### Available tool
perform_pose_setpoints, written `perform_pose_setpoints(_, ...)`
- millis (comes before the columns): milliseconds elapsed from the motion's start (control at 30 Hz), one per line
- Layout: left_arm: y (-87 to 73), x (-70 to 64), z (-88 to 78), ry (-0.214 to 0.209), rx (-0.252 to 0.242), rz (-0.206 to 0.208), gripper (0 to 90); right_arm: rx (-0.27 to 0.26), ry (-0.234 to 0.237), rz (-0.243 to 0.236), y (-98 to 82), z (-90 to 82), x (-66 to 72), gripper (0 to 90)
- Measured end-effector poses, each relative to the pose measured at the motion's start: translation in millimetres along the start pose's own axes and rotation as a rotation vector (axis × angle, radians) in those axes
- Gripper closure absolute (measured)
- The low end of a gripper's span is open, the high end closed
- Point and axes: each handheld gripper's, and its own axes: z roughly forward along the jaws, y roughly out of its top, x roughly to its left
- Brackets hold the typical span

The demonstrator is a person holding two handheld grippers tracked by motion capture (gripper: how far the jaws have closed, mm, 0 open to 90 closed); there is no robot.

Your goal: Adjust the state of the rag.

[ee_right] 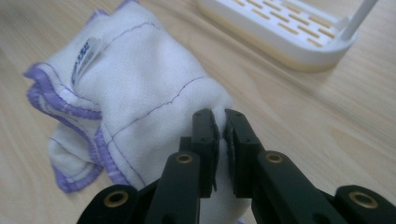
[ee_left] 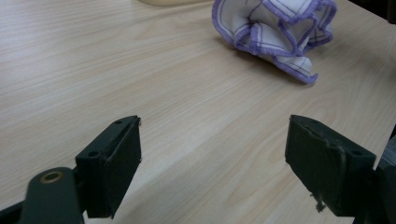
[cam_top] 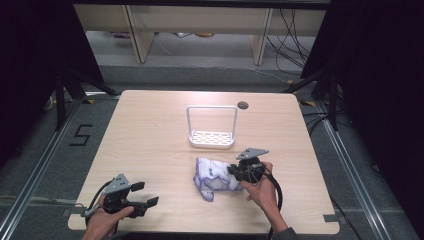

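A crumpled white cloth with purple edging (cam_top: 212, 176) lies on the wooden table just in front of a white rack. My right gripper (cam_top: 233, 171) is shut on the cloth's right side; in the right gripper view the cloth (ee_right: 140, 102) is pinched between the two black jaws of the right gripper (ee_right: 222, 122). My left gripper (cam_top: 146, 194) rests near the table's front left corner, open and empty. In the left gripper view its jaws stand wide apart around the left gripper's midpoint (ee_left: 212, 135), and the cloth (ee_left: 275, 32) lies well ahead of them.
A white slotted rack with a tall wire handle (cam_top: 211, 138) stands mid-table behind the cloth; its base (ee_right: 289, 32) appears in the right gripper view. A round cable hole (cam_top: 243, 105) sits near the table's far edge. Cables lie on the floor beyond.
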Motion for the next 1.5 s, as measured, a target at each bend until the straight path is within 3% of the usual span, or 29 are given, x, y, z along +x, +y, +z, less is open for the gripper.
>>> perform_pose_setpoints(100,6.8,-8.7,12.8,-0.039,0.003,0.035,18.8,0.034,0.002,0.025,-5.6,5.1,-9.3,83.3)
perform_pose_setpoints(200,11.4,-14.0,23.6,-0.063,0.004,0.049,19.2,0.022,0.006,0.015,-8.0,7.9,-13.9,82.9)
perform_pose_setpoints(233,14.7,-17.2,31.6,-0.081,0.009,0.071,19.2,0.031,0.017,0.018,-7.5,7.5,-14.9,82.5)
perform_pose_setpoints(300,21.0,-26.2,48.2,-0.105,0.022,0.103,19.4,0.029,0.015,0.022,-7.5,7.2,-16.3,76.9)
perform_pose_setpoints(333,21.0,-26.2,48.2,-0.105,0.022,0.103,19.4,0.029,0.015,0.022,-7.5,7.2,-16.3,76.9)
perform_pose_setpoints(367,24.3,-31.1,59.4,-0.124,0.022,0.112,19.6,0.012,-0.011,0.025,-7.9,7.2,-15.6,72.5)
perform_pose_setpoints(467,27.0,-33.7,69.0,-0.136,0.029,0.111,21.0,0.014,-0.013,0.021,-6.5,5.8,-14.4,67.1)
perform_pose_setpoints(500,28.3,-34.6,76.2,-0.152,0.025,0.102,21.5,0.030,-0.039,0.039,-2.5,-0.3,-9.8,59.8)
perform_pose_setpoints(533,28.9,-34.2,76.8,-0.155,0.036,0.107,21.6,0.007,-0.044,0.003,-1.5,-0.9,-9.7,57.4)
perform_pose_setpoints(600,28.7,-33.9,76.3,-0.154,0.038,0.108,21.8,0.006,-0.050,0.010,3.4,-7.3,-5.2,55.2)
perform_pose_setpoints(700,29.1,-30.0,65.9,-0.141,0.029,0.091,21.5,-0.049,-0.049,-0.034,16.3,-22.0,11.8,52.7)
perform_pose_setpoints(800,28.2,-26.9,59.1,-0.129,0.028,0.089,21.2,-0.086,-0.007,-0.099,26.8,-27.9,29.8,53.9)
perform_pose_setpoints(833,28.2,-26.9,59.1,-0.129,0.028,0.089,21.1,-0.086,-0.007,-0.099,26.8,-27.9,29.8,53.9)
perform_pose_setpoints(867,27.5,-26.1,57.6,-0.124,0.028,0.084,21.1,-0.092,0.037,-0.131,32.5,-27.9,41.9,54.2)
perform_pose_setpoints(900,27.5,-26.1,57.6,-0.124,0.028,0.084,21.0,-0.092,0.037,-0.131,32.5,-27.9,41.9,54.2)
perform_pose_setpoints(933,26.8,-26.0,56.9,-0.132,0.035,0.090,21.0,-0.092,0.079,-0.158,37.9,-24.0,54.3,54.2)
perform_pose_setpoints(1000,26.8,-26.3,56.9,-0.137,0.038,0.091,20.9,-0.084,0.093,-0.155,38.9,-22.6,58.6,54.1)
perform_pose_setpoints(1033,26.7,-28.0,56.7,-0.140,0.041,0.088,20.9,-0.081,0.098,-0.186,42.1,-14.8,67.7,54.1)
perform_pose_setpoints(1067,26.7,-28.0,56.7,-0.140,0.041,0.088,20.8,-0.081,0.098,-0.186,42.1,-14.8,67.7,54.1)
perform_pose_setpoints(1133,26.2,-29.2,55.9,-0.125,0.043,0.094,20.7,-0.059,0.094,-0.232,43.8,-3.4,77.6,54.1)
perform_pose_setpoints(1167,26.6,-28.1,54.6,-0.140,0.044,0.097,20.6,-0.038,0.093,-0.243,44.3,1.5,80.6,54.1)
perform_pose_setpoints(1267,27.4,-27.0,52.4,-0.129,0.036,0.092,20.6,-0.006,0.052,-0.270,43.6,13.9,81.8,54.1)
perform_pose_setpoints(1333,26.8,-25.4,50.9,-0.119,0.025,0.090,20.5,0.023,0.051,-0.278,43.4,16.7,81.9,54.3)
perform_pose_setpoints(1367,26.8,-23.3,49.9,-0.121,0.029,0.086,20.5,0.043,0.004,-0.337,42.1,24.6,81.4,55.9)
perform_pose_setpoints(1467,26.0,-22.5,50.4,-0.120,0.021,0.081,20.5,0.050,0.004,-0.326,39.6,29.9,78.8,60.3)
perform_pose_setpoints(1500,26.3,-22.2,49.3,-0.107,0.038,0.090,20.5,0.066,0.003,-0.312,37.4,31.9,74.7,69.6)
